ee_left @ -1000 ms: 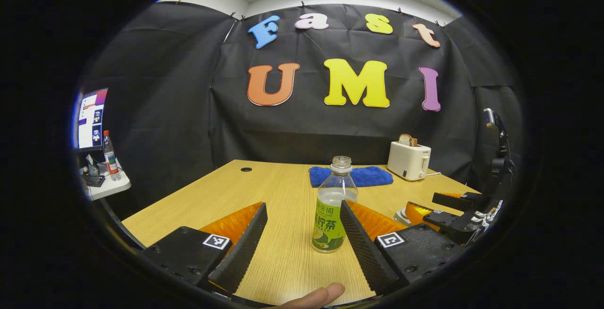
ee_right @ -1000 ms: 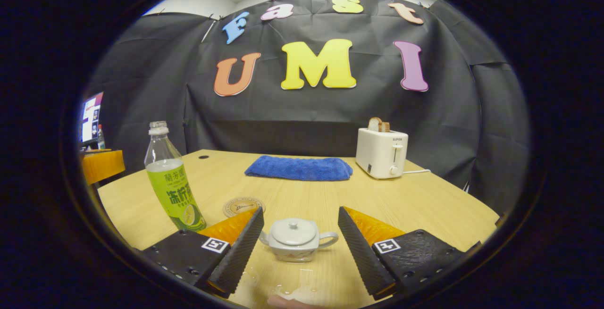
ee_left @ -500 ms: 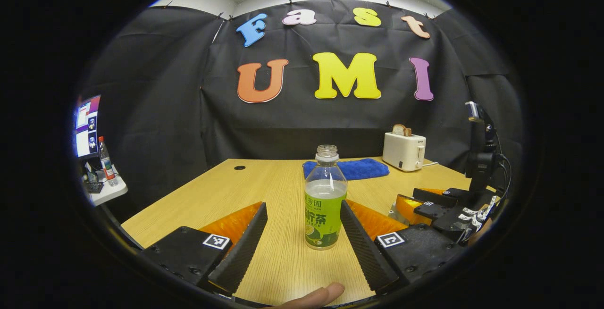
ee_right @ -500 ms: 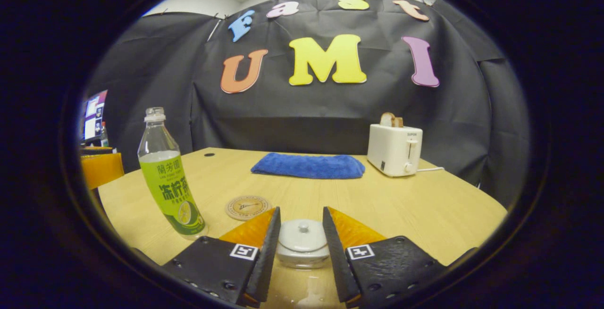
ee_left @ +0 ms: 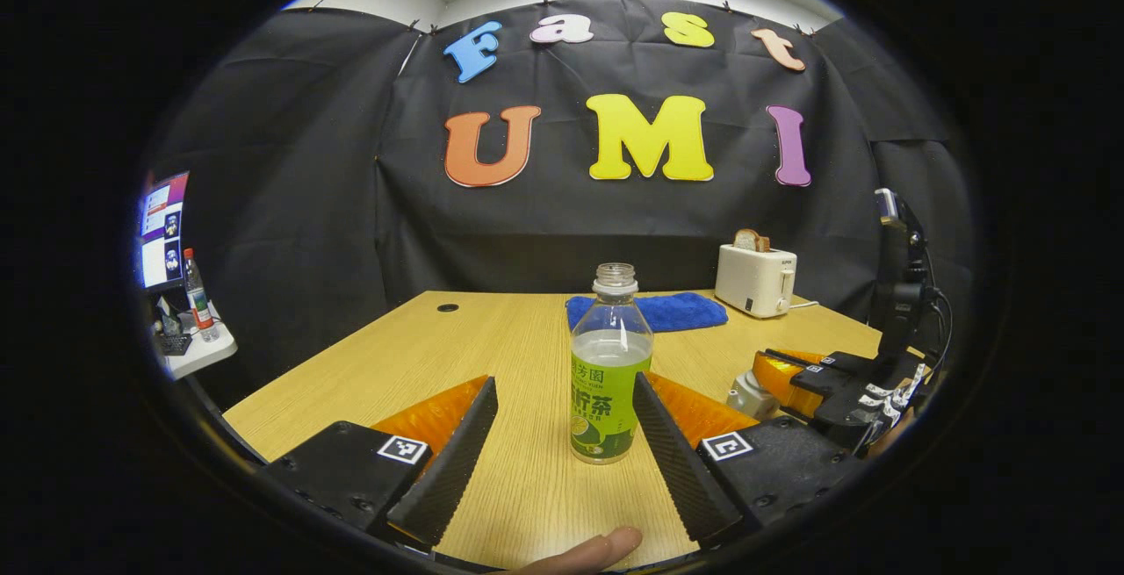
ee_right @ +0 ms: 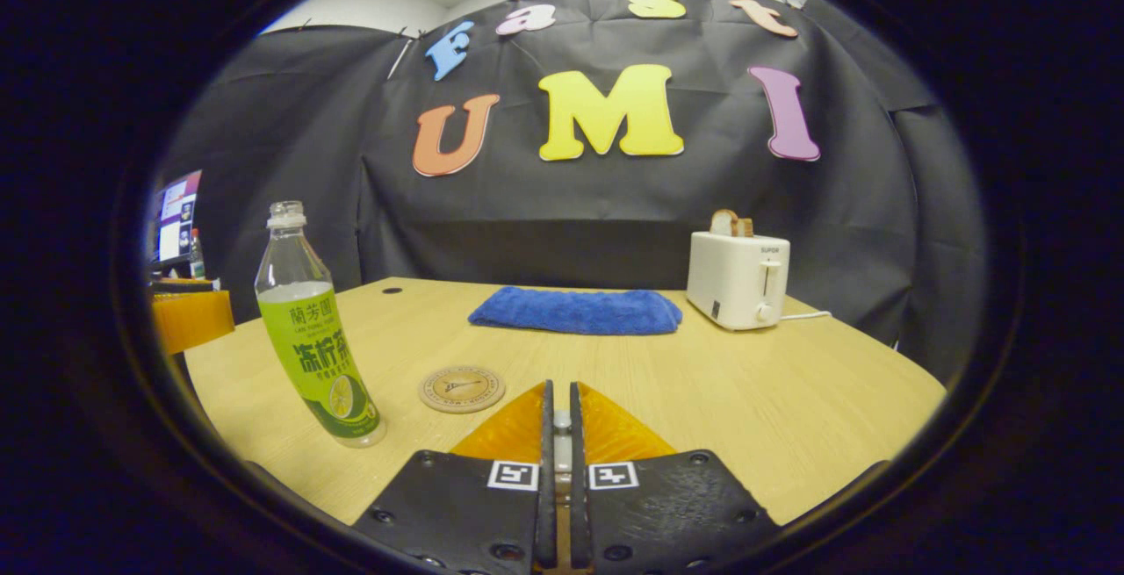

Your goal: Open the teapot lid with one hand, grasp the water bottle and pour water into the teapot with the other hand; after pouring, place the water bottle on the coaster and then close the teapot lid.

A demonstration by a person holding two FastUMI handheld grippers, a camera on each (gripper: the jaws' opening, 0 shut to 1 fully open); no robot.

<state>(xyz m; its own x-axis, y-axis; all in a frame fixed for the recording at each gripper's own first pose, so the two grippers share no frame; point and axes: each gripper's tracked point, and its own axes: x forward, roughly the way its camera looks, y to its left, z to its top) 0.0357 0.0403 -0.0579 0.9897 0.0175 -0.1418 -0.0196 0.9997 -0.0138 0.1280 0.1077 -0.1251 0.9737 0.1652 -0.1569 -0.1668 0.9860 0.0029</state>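
Observation:
A clear water bottle with a green label and no cap stands upright on the wooden table between the fingers of my left gripper. That gripper is open and the bottle sits nearer its right finger. In the right gripper view the same bottle stands at the left, and a round coaster lies just ahead. My right gripper is shut on the small white knob of the teapot lid; the teapot body is hidden under its fingers. From the left gripper view part of the white teapot shows beside the right gripper.
A blue towel lies at the back of the table, and a white toaster with bread stands to its right. A side shelf with a monitor and another bottle is off to the left. A fingertip shows at the bottom edge.
My right gripper has lowered over the teapot and closed from wide open onto the lid knob. The left gripper has edged closer to the bottle and stays open.

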